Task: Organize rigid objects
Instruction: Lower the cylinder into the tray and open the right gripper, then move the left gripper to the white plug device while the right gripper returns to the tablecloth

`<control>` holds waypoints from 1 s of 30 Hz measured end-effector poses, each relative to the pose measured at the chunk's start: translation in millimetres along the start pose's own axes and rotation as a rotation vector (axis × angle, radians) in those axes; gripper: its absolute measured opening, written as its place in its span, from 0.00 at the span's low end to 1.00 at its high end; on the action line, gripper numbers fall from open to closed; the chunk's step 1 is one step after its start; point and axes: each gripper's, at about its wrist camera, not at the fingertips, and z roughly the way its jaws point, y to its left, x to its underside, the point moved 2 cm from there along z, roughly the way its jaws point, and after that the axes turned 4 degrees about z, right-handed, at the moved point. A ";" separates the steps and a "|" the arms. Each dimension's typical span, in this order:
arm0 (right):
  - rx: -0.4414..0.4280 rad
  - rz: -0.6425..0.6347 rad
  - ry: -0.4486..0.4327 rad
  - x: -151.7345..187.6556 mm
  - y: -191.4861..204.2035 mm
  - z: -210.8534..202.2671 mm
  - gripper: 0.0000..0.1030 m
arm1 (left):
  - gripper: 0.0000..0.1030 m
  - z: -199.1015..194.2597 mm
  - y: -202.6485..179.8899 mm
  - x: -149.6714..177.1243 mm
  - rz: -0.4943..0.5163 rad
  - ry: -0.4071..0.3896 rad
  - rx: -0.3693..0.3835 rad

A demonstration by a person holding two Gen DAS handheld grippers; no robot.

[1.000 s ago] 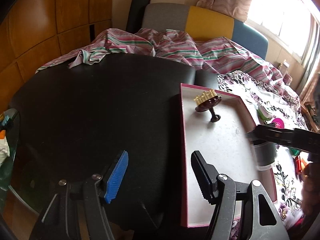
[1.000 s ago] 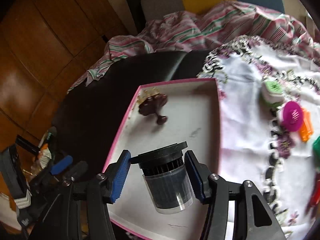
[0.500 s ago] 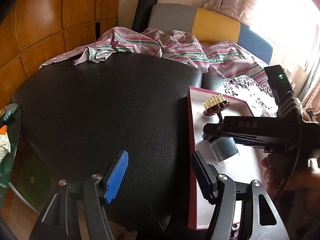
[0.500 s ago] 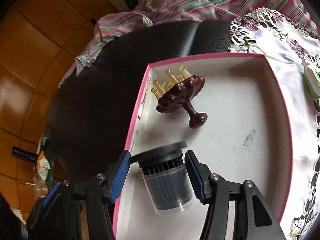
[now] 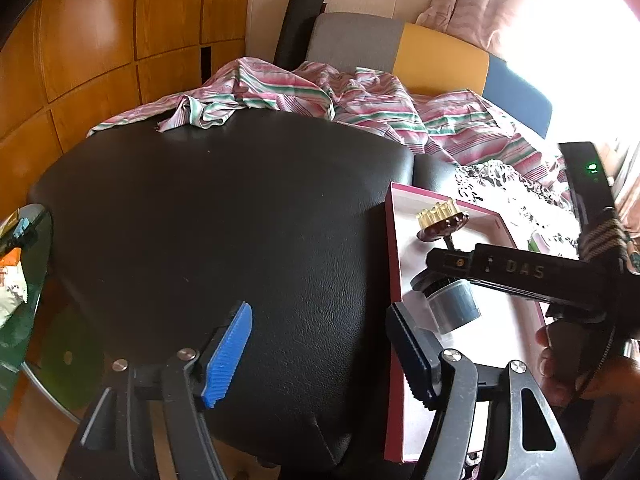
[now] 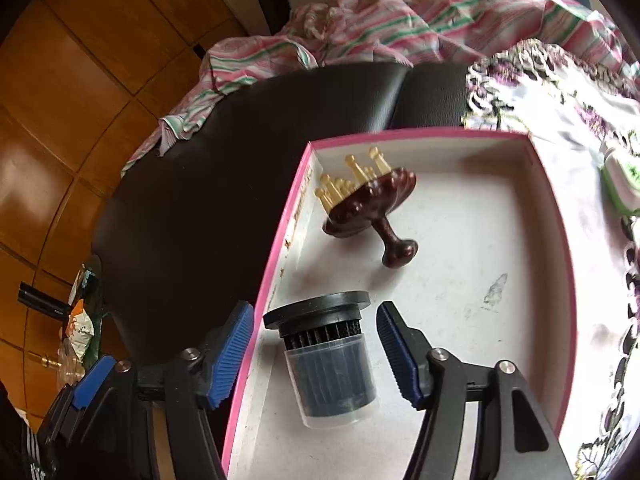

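A pink-rimmed white box [image 6: 552, 216] lies on the black leather seat [image 6: 208, 200]. In it lie a dark brown scalp massager with yellow prongs [image 6: 368, 204] and a clear jar with a black ribbed cap [image 6: 328, 356], lying in the box. My right gripper [image 6: 316, 340] is open, its blue pads apart on either side of the jar, not touching it. In the left wrist view the box [image 5: 394, 240], the massager [image 5: 442, 224] and the jar [image 5: 454, 306] show at right. My left gripper [image 5: 320, 348] is open and empty above the seat's front.
A striped pink cloth [image 5: 320, 92] lies along the back of the seat [image 5: 220, 208]. A floral white cloth [image 6: 580, 120] with a green-and-white item [image 6: 622, 184] lies right of the box. A glass side table with a snack bag [image 5: 12, 280] stands at left.
My right gripper has opened and let go of the jar, which now lies in the box near its left wall. Before that it moved the jar down and left into the box.
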 end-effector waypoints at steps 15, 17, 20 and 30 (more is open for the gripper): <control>0.045 -0.062 -0.102 7.5 1.6 -34.9 0.67 | 0.71 -7.9 -5.6 0.1 0.017 -0.011 -0.014; 0.051 -0.068 -0.116 8.0 -0.3 -39.8 0.67 | 0.71 -8.9 -7.0 0.4 0.019 -0.013 -0.016; 0.067 -0.083 -0.137 8.2 -4.0 -50.1 0.67 | 0.71 -9.7 -9.7 -0.5 0.026 -0.011 -0.020; 0.136 -0.080 -0.199 4.1 -38.0 -87.7 0.68 | 0.71 -15.4 -31.9 -7.8 0.082 -0.028 0.034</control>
